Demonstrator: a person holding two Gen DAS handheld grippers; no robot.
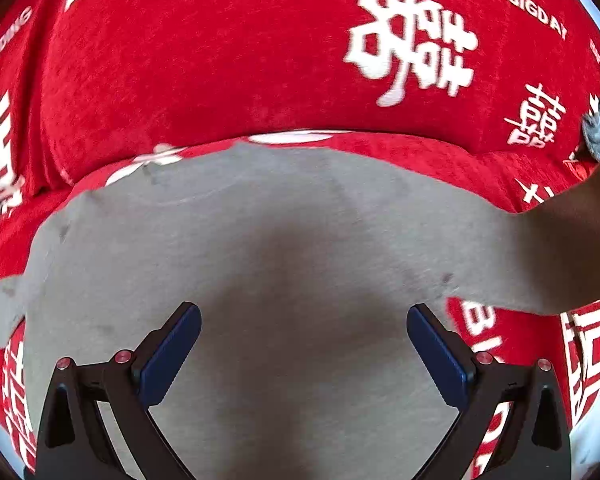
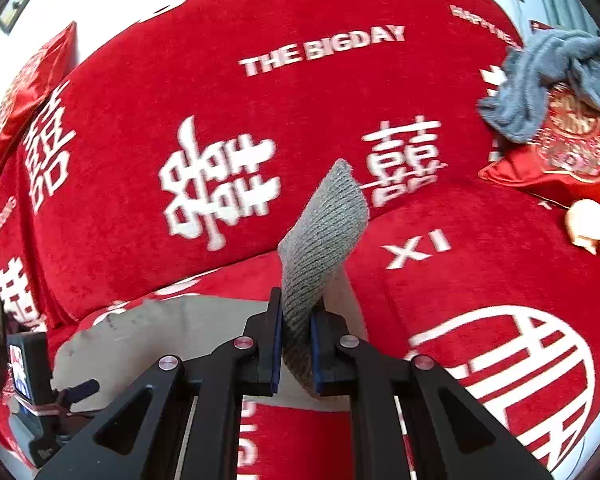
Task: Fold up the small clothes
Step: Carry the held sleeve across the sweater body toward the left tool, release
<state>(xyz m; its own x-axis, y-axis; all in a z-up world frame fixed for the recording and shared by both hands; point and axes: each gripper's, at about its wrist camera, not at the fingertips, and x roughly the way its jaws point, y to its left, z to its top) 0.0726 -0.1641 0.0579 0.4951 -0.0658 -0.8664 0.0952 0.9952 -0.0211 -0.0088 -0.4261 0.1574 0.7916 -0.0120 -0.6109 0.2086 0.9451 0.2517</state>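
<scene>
- R gripper (image 2: 295,344): pads pinched nearly together on the ribbed cuff (image 2: 324,224) of a grey knit garment (image 2: 148,332); the cuff sticks up past the fingertips, w/ the cloth behind it trailing down to the seat. Prob. a sleeve or hem end, lifted so it can be carried over for a fold.
- L gripper (image 1: 304,344): jaws wide apart, nothing between the pads, hanging over the flat middle of the same grey garment (image 1: 260,240). Looks poised to pin or pinch the body so it doesn't drag as the R side pulls – my guess.
- Garment lies spread on the seat of a red sofa cover (image 2: 260,92) w/ white characters & "THE BIGDAY" lettering; one side rises off toward the right edge of the L view, i.e. the part being raised.
- Further out: crumpled blue-grey clothes (image 2: 548,80) heaped on a red embroidered cushion (image 2: 572,160) at the far right, well apart – likely next in the queue.
- Fold barely begun; garment mostly flat.
</scene>
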